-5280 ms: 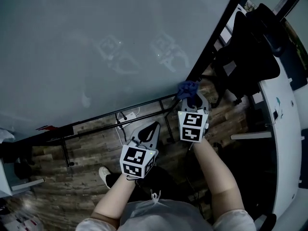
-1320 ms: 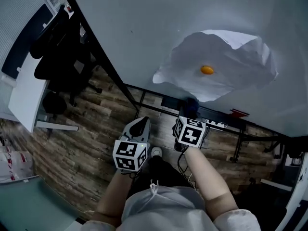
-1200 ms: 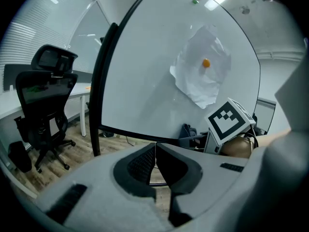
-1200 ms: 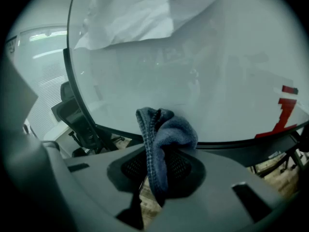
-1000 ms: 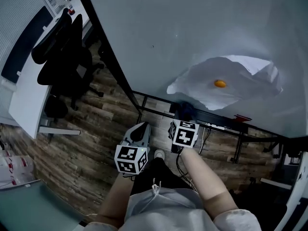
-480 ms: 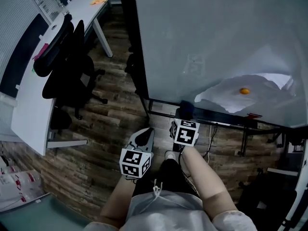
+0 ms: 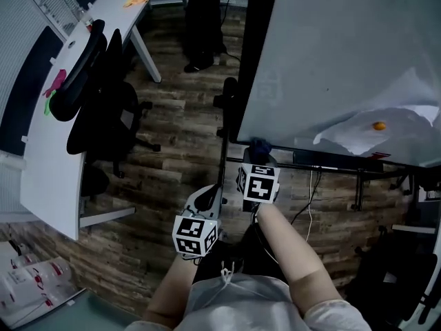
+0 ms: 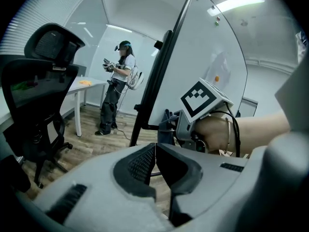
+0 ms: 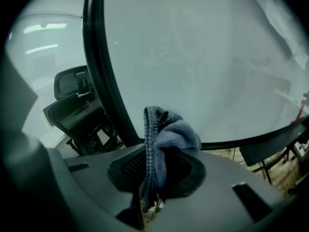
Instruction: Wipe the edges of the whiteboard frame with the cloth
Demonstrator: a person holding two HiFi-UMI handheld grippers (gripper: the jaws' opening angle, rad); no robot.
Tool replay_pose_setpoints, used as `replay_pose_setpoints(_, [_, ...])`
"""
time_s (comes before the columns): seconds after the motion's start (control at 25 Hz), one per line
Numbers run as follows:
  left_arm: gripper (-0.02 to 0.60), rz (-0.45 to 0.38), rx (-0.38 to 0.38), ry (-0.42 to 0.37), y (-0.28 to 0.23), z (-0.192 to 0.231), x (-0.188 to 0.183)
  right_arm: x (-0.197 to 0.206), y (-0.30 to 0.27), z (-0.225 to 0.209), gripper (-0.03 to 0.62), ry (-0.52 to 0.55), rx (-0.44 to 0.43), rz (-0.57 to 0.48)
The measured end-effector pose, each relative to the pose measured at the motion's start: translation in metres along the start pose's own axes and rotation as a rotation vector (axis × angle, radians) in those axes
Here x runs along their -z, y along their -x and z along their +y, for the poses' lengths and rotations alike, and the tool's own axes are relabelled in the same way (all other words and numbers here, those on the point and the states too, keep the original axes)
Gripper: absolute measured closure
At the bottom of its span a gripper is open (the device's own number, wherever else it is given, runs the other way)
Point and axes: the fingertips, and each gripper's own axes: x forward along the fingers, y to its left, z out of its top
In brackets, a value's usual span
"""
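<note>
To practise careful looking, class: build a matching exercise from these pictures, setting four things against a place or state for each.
Things:
1 cloth
2 left gripper
3 office chair
4 orange spot

Places or states:
a shut, holding nothing
b beside the white desk
c clamped in the right gripper
d on the paper sheet

Pairs: 1-c, 2-a, 3-b, 4-d
</note>
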Motion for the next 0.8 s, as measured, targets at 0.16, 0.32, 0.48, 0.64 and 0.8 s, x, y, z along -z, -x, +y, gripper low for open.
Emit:
replay_pose_setpoints(0.16, [0.561, -0.002, -0.018, 0.04, 0.011, 0.022, 0.004, -0.003, -0.004, 0.024, 0.514, 0.007, -0.03, -0.012])
replay_pose_setpoints(0.32, [0.561, 0.001, -0.015, 0.034, 0.023, 0.032, 0.005, -0.012, -0.003, 0.061, 0.514, 0.028, -0.082, -0.038])
replay_pose_setpoints(0.48, [0.561, -0.02, -0.014, 0.01, 0.034, 0.037, -0.006, -0.017, 0.002, 0.074, 0.514, 0.034, -0.085, -0.06])
replay_pose_setpoints(0.64, [0.561, -0.029, -0.001, -0.024, 0.047, 0.037, -0.013, -0.013, 0.014, 0.077, 0.514, 0.026, -0.085, -0.075])
replay_pose_setpoints(0.8, [0.561, -0.06, 0.017, -0.04, 0.054, 0.031, -0.026, 0.0, 0.04, 0.063, 0.514, 0.003, -0.048, -0.086])
